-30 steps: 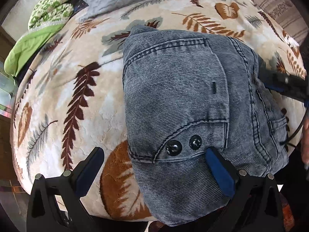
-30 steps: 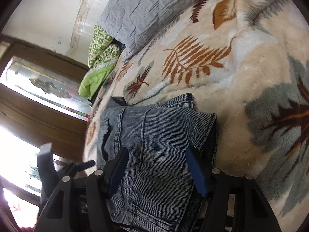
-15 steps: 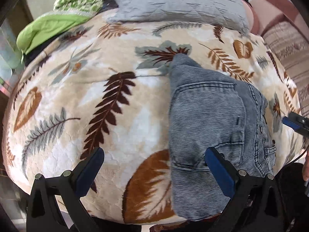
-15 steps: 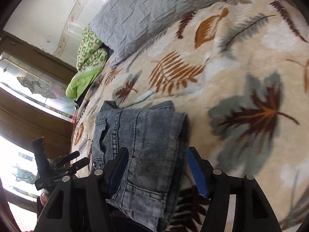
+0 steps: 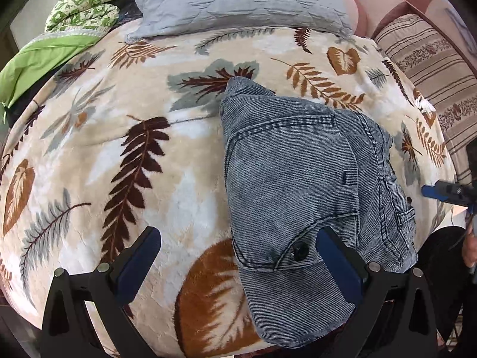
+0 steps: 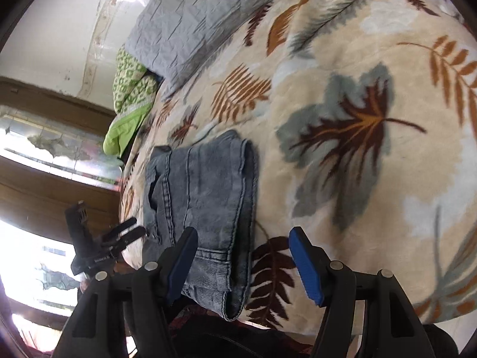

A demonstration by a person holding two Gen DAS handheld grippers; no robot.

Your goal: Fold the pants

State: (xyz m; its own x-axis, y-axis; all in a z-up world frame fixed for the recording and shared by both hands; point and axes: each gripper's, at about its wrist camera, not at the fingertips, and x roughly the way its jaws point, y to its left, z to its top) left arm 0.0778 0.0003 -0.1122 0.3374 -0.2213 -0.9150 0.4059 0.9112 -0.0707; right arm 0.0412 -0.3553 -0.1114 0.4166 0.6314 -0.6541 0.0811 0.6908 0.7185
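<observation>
Folded grey-blue denim pants (image 5: 298,185) lie in a compact bundle on a bed spread with a cream leaf-print blanket (image 5: 119,149), near its front edge, as I watch through both wrist cameras. In the left wrist view my left gripper (image 5: 238,256) hangs above the bundle's near end with its jaws spread wide and nothing clamped; 1 blue pad sits over the bare blanket and the other over the denim beside a dark button (image 5: 299,251), though I cannot tell from this angle whether that pad touches the cloth. In the right wrist view my right gripper (image 6: 243,265) also stands parted and empty, the bundle's stitched edge and a brown fern print showing between its blue pads; 1 pad overlaps the denim in the picture, the other is over the blanket. The tip of the right gripper shows at the right edge of the left view, just beside the pants and clear of them. At the head of the bed a grey quilted pillow (image 5: 238,0) rests against the wall, with a green patterned cloth (image 5: 80,3) bunched next to it. A striped cushion (image 5: 432,68) lies along the bed's right side.
</observation>
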